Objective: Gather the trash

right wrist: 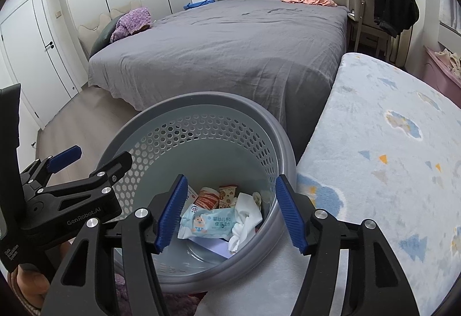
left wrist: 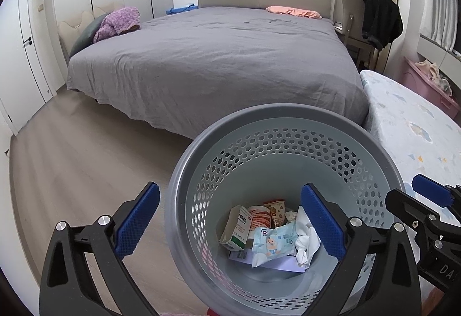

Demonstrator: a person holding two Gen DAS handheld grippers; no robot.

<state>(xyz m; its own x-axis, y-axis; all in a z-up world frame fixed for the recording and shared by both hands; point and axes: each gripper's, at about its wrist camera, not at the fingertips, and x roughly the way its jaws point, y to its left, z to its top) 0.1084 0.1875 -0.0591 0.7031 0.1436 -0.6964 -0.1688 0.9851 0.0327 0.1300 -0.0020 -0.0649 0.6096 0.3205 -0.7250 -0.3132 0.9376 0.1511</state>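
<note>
Grey perforated trash basket standing at the foot of the grey-covered bed, just beside a pale patterned mattress on its right. Inside, on the bottom: a blue-and-white wipes packet, crumpled white tissue, a small white-and-green box, a red-striped wrapper and a snack packet. Left tongs spread wide over the near rim, one blue pad outside the basket, the other over its inside, nothing gripped. Right tongs parted above the basket mouth, jaws apart and empty, wipes packet seen below between them. A hand partly visible at the lower left of the right wrist view, under the left tongs' body. Dark garment draped over a chair by the headboard.
</note>
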